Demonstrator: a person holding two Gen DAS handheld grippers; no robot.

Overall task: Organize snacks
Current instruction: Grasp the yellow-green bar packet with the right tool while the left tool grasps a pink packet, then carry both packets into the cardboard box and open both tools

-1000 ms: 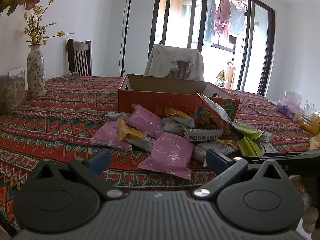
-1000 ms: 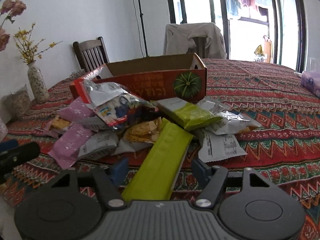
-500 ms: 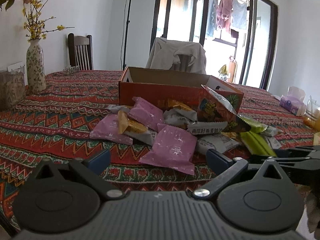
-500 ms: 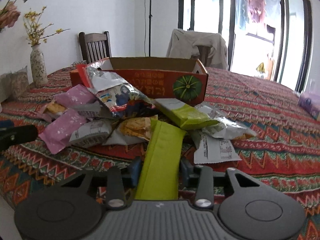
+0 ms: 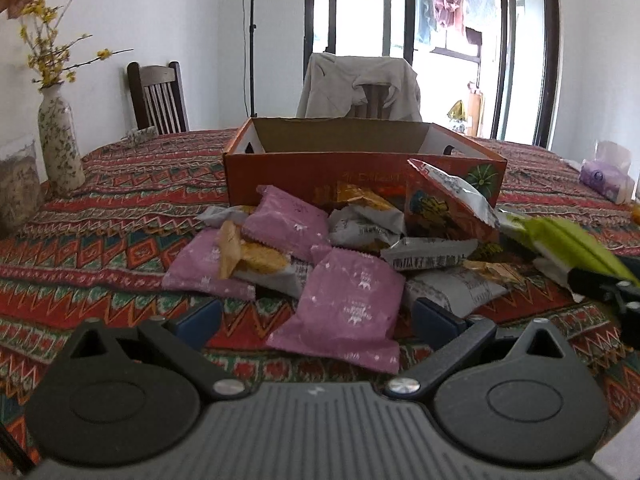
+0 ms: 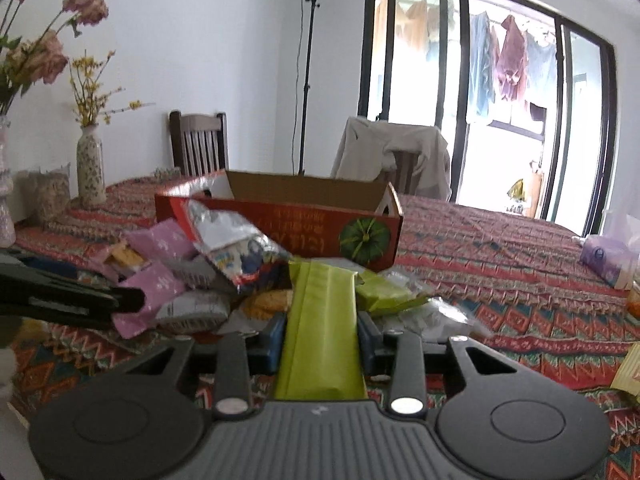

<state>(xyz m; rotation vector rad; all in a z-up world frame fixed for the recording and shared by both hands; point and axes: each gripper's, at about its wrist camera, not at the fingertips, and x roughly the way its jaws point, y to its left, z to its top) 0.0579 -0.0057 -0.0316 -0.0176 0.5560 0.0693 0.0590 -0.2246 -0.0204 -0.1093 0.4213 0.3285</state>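
A pile of snack packets lies on the patterned tablecloth in front of an open orange cardboard box [image 5: 360, 176] [image 6: 280, 224]. My right gripper [image 6: 322, 336] is closing its jaws on a long green packet [image 6: 322, 312], and the pads press its sides. In the left wrist view that green packet [image 5: 572, 240] hangs tilted above the pile's right end. My left gripper [image 5: 318, 316] stands open low over the table. The near end of a pink packet [image 5: 352, 300] lies between its fingers, untouched. The box's inside floor is hidden.
A flowered vase [image 5: 60, 144] and a glass jar [image 5: 16, 188] stand at the table's left. A purple tissue pack [image 5: 604, 176] sits at the far right. Beyond the table's far edge are a wooden chair [image 5: 158, 96] and a cloth-draped chair [image 5: 360, 92].
The right jaws closed from wide apart onto the green packet and raised it off the pile. The left gripper moved closer to the pink packet, still open.
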